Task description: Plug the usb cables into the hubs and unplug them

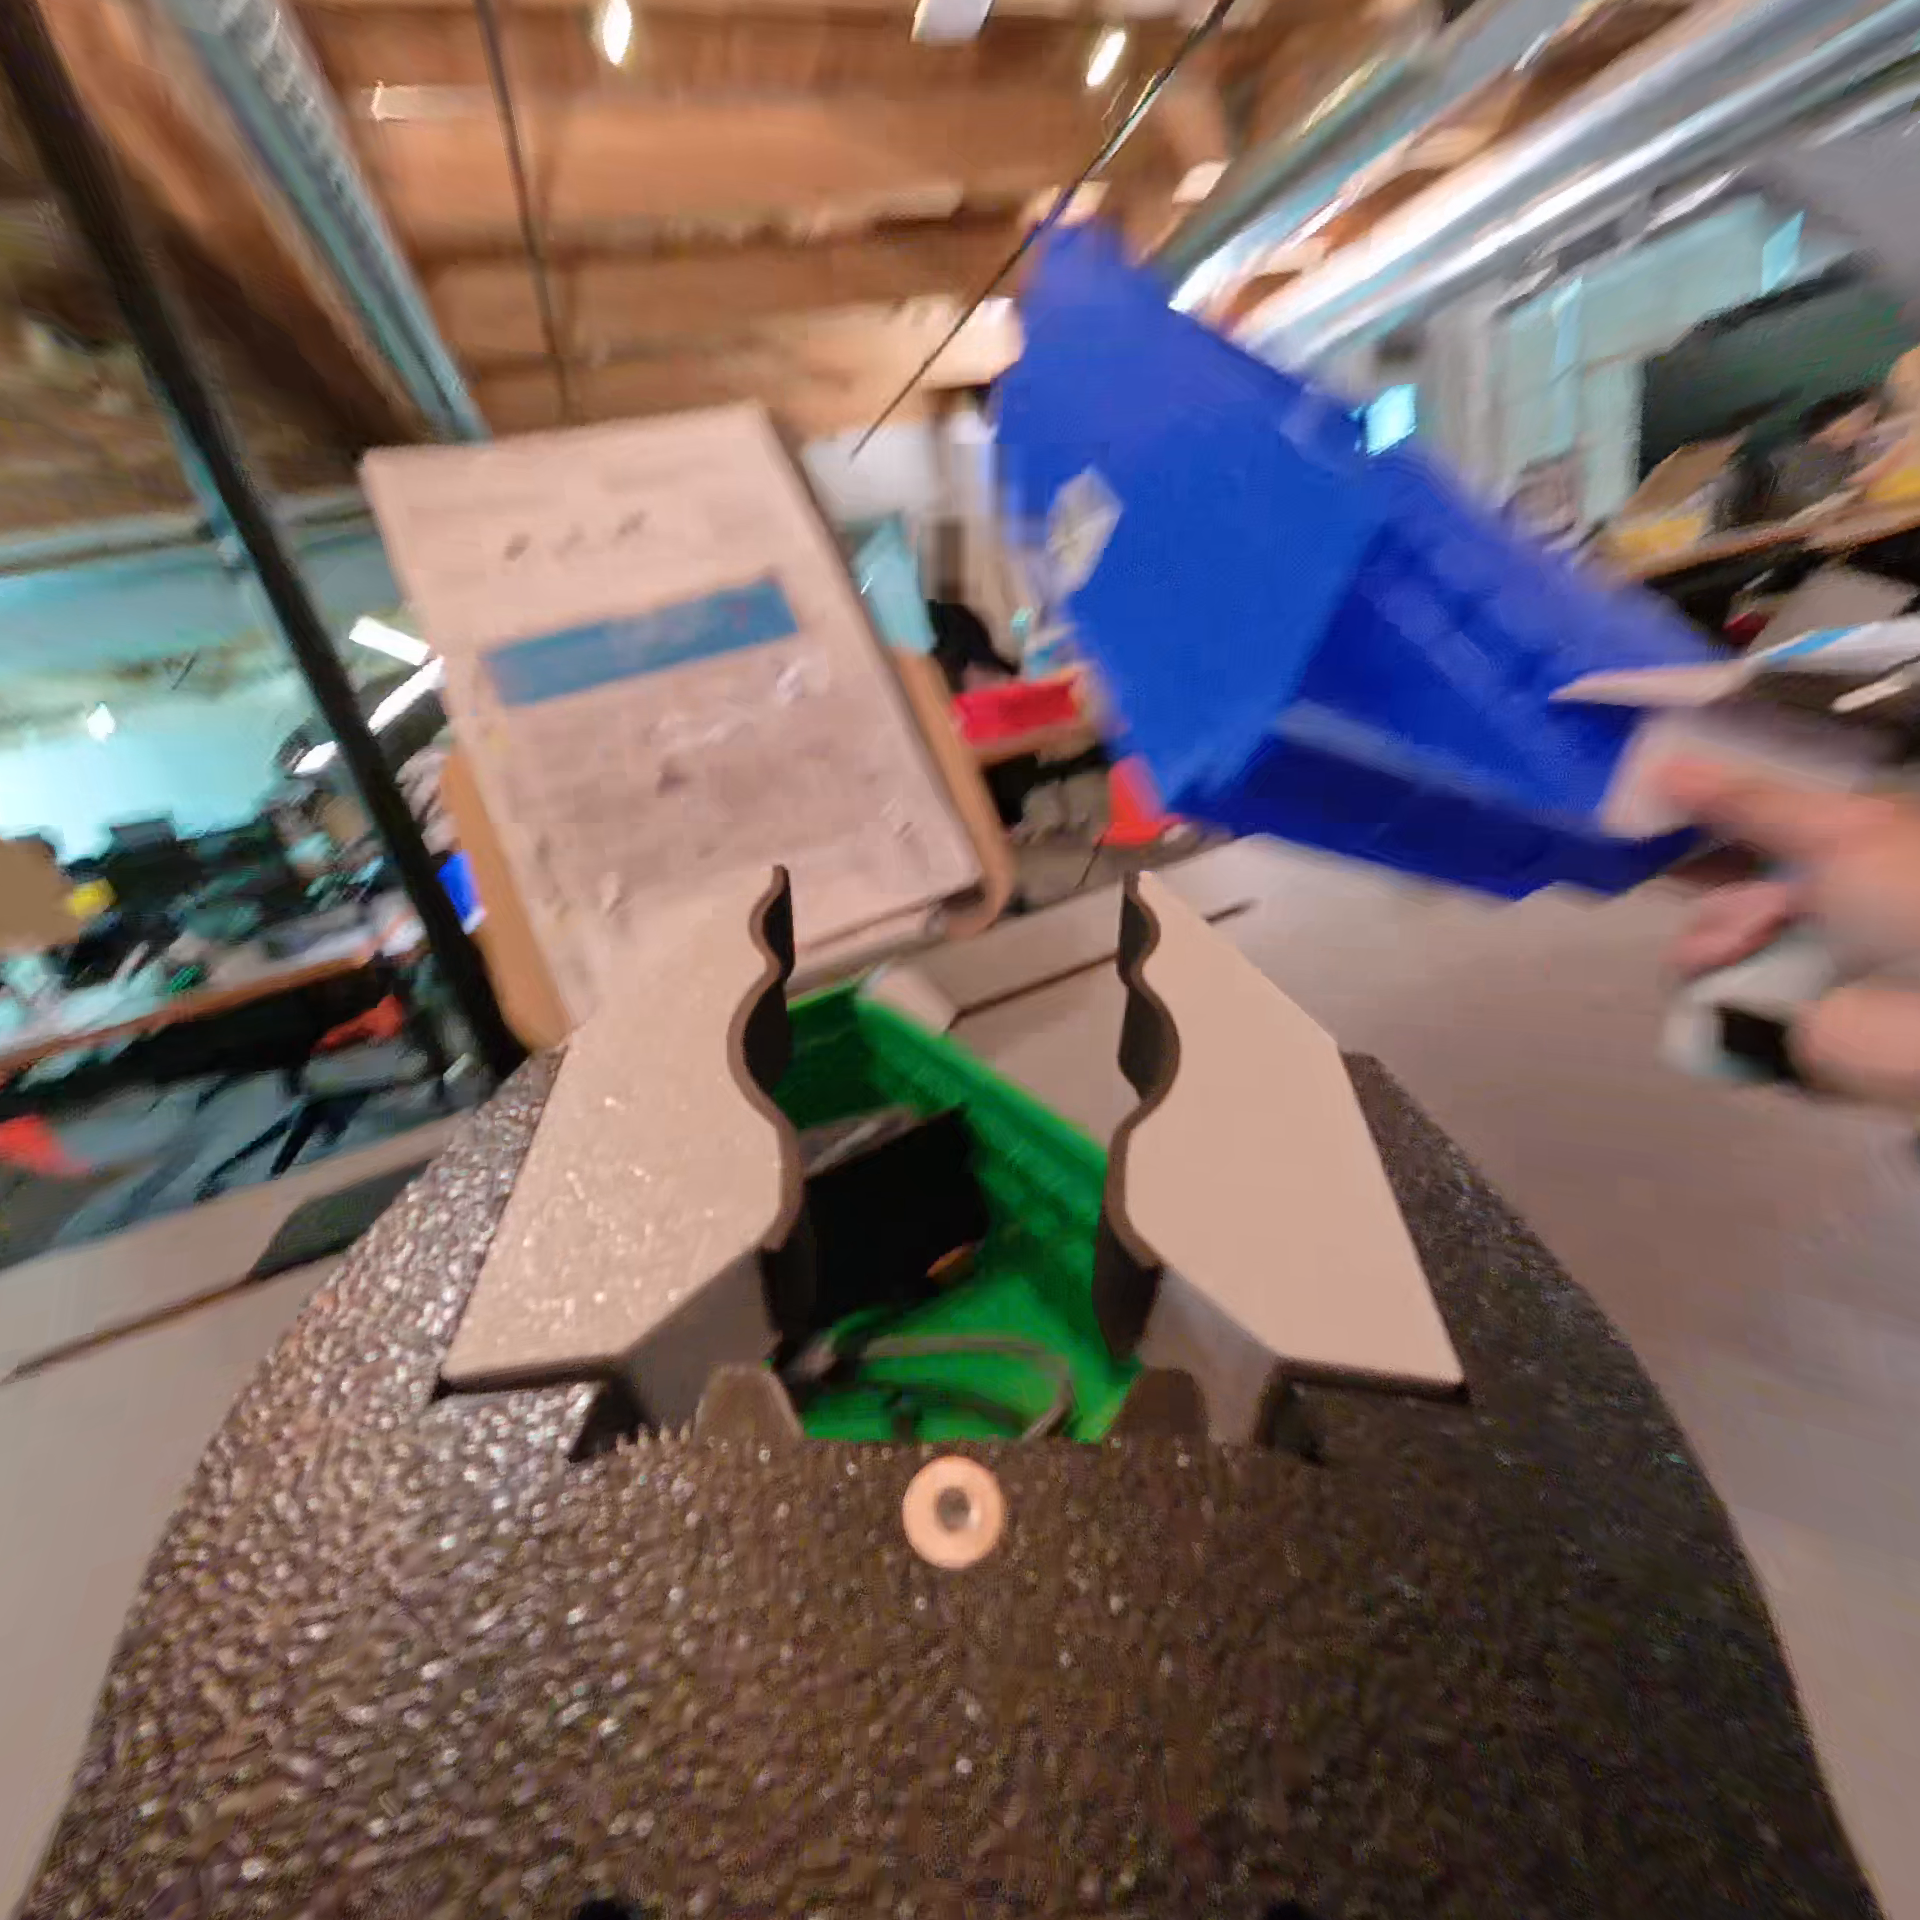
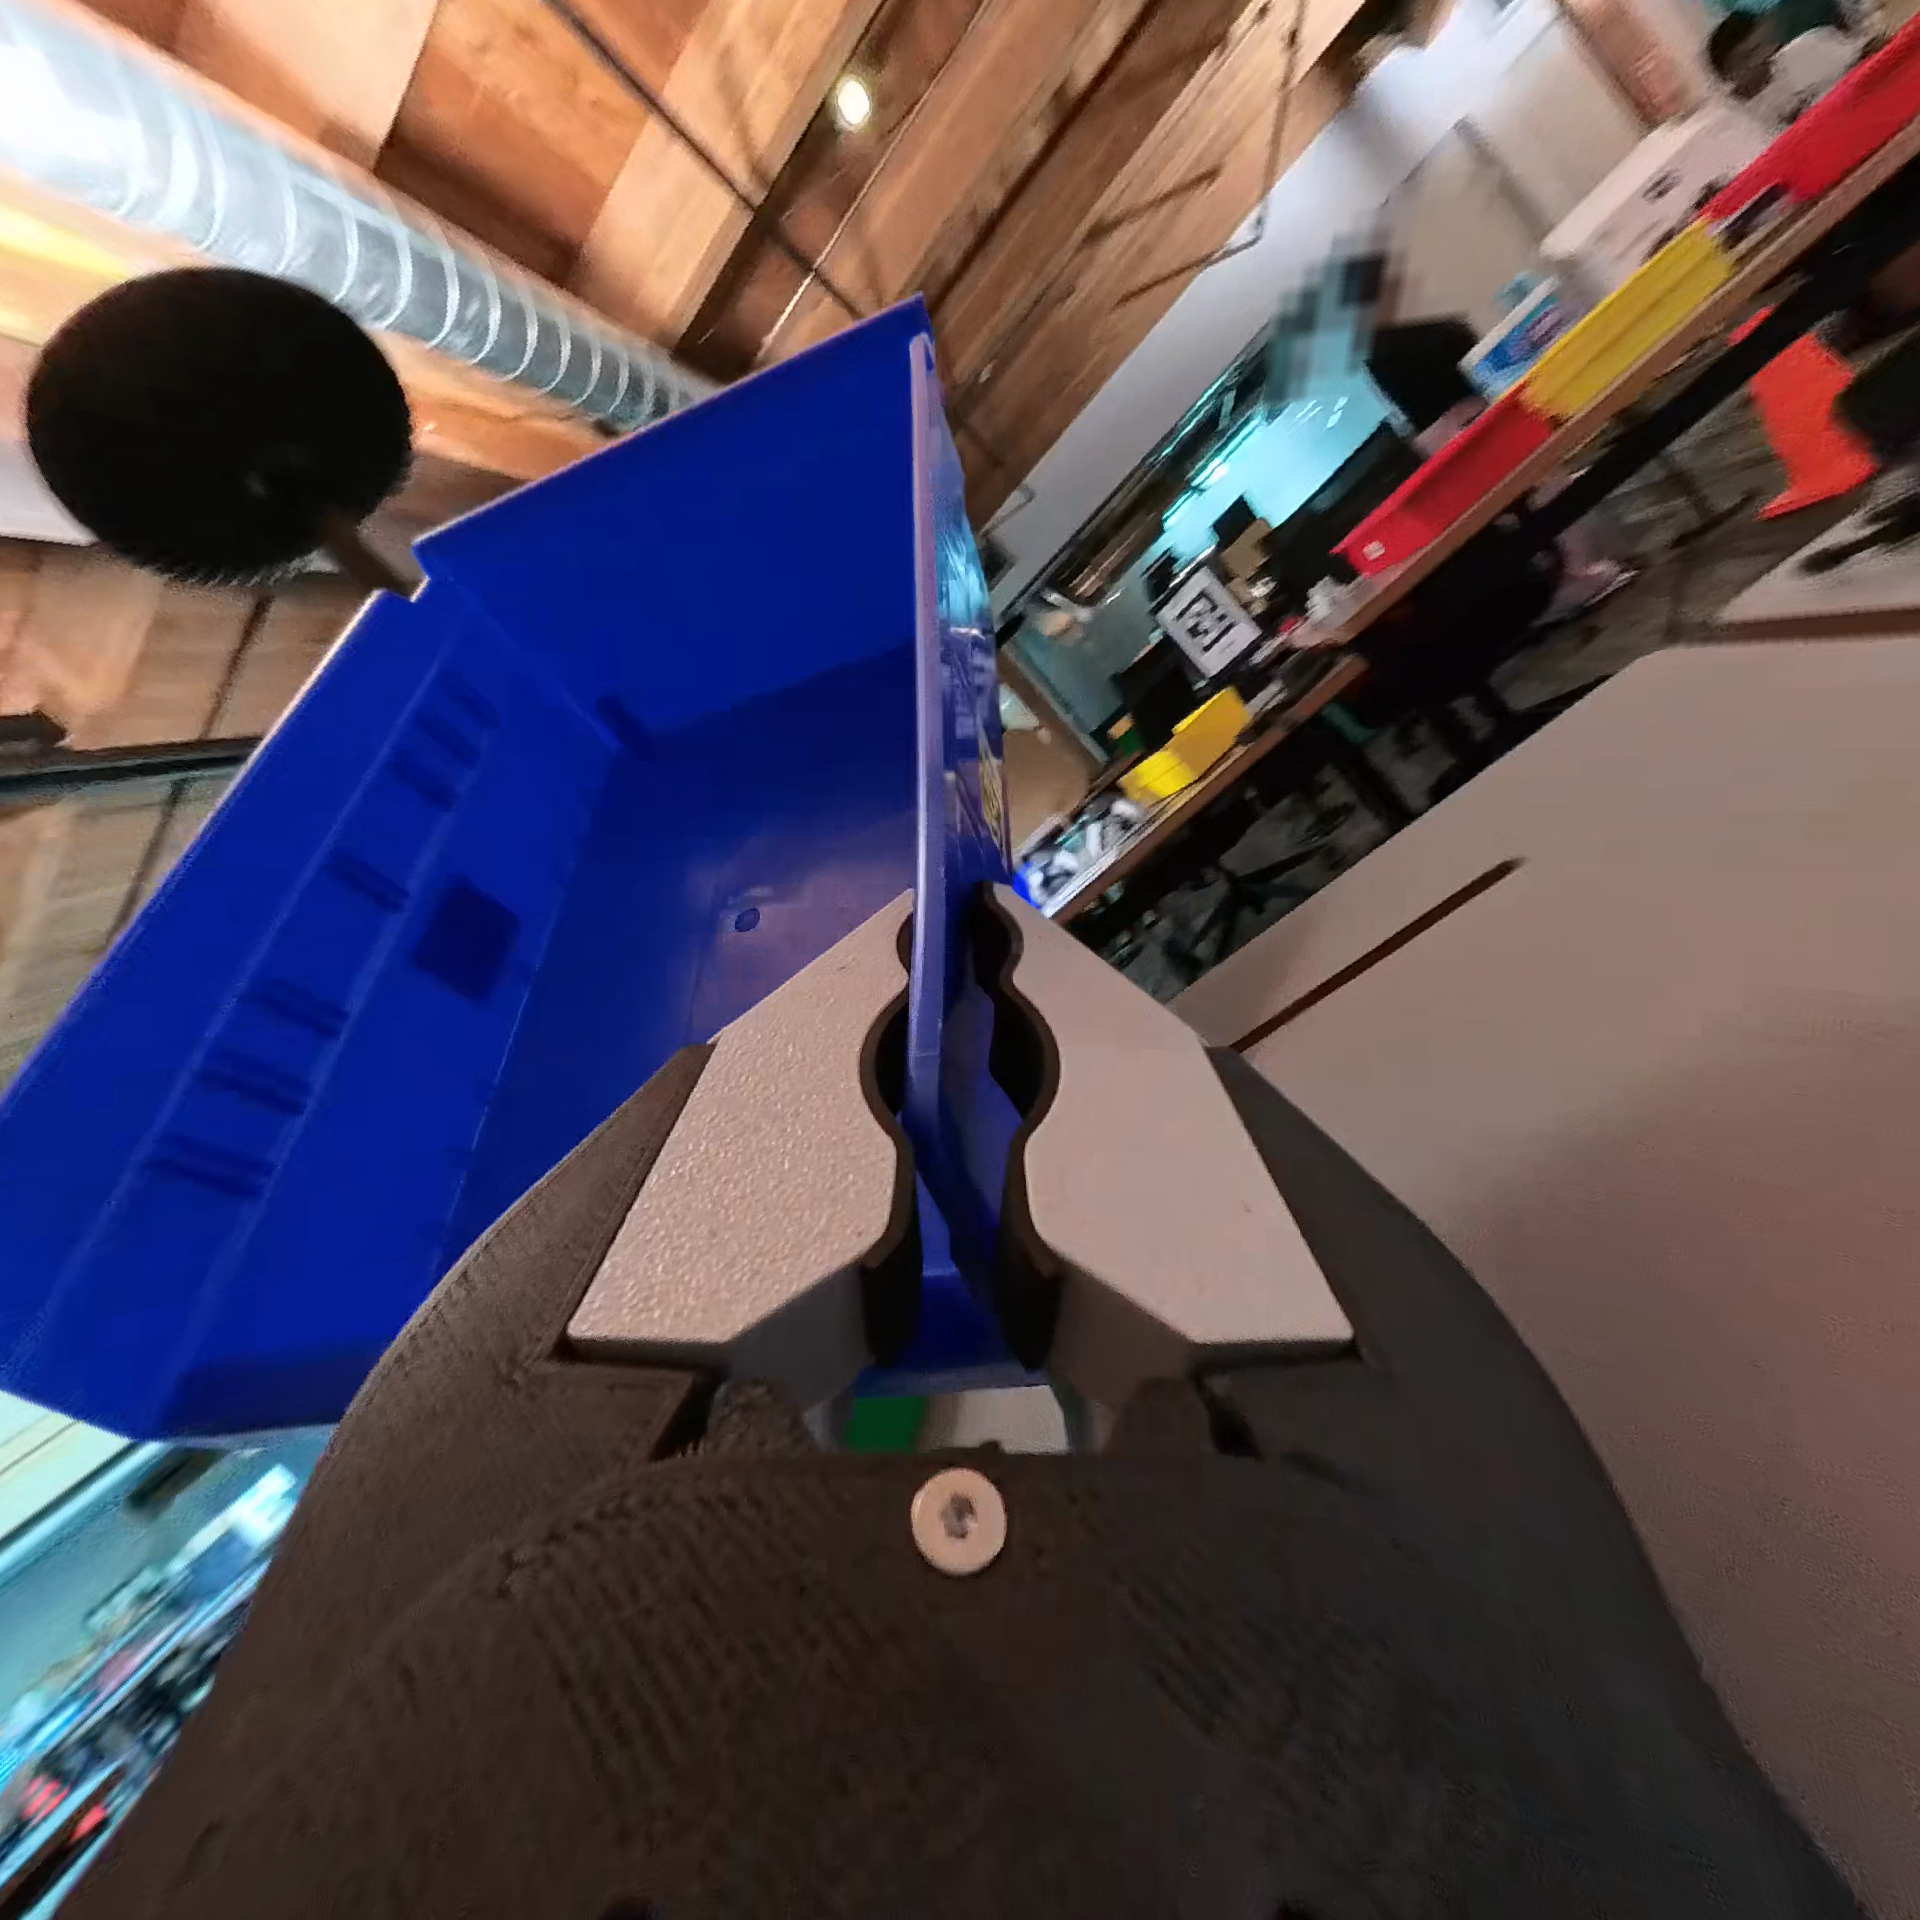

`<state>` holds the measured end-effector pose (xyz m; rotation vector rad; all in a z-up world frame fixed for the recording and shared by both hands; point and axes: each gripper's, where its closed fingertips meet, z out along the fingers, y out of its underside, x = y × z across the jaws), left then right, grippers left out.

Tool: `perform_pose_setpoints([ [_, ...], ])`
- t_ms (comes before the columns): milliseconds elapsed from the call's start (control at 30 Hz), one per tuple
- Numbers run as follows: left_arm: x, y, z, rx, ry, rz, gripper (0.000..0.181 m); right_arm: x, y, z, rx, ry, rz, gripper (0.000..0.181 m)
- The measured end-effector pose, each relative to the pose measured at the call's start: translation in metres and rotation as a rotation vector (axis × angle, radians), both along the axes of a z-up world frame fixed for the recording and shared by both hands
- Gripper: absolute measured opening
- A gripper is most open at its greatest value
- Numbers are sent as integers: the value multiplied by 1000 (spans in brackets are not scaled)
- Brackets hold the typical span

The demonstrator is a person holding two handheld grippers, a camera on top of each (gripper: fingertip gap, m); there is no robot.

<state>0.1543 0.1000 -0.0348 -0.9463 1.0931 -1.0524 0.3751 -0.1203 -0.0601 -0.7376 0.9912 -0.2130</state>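
Your right gripper is clamped on one wall of a blue plastic bin, jaws pinching the thin edge between them. Bin is lifted clear off the table and tipped hard over, open side facing the right wrist cam; inside looks bare, just moulded ribs on the wall. A black fuzzy ball on a short stem shows past the bin's upper-left corner, up near the ceiling duct.

From the left wrist cam, same blue bin hangs in the air upper right, motion-blurred, w/ your hand at the far right edge around the other gripper's handle.

Your left gripper is spread wide, nothing between the fingers. Directly below/ahead of it sits a green bin on the table. In the green bin: a black boxy item, prob. a hub but can't confirm, and a grey cable looped on the bin floor nearer the cam. No plug or port detail readable; too blurred.

A tilted printed board stands just behind the green bin.
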Motion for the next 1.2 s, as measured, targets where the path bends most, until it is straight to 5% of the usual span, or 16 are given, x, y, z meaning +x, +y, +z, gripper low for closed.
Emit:
perform_pose_setpoints([
  [233, -26, 133, -96, -133, 389, 303, 79, 40, -97, -29, -197, 57, -234, 4],
  [467, -31, 158, -158, -245, 526, 310, 69, 59, -96, -76, -399, 183, -229, 4],
  [667, -28, 160, -148, -212, 433, 300, 10, 65, -83, -104, -637, 257, -206, 3],
  [1000, -34, 196, -149, -211, 445, 357, 5, 72, -77, -117, -657, 255, -173, 3],
  [1200, -49, 249, -149, -318, 438, 372, 7, 65, -94, -95, -830, 204, -261, 55],
])
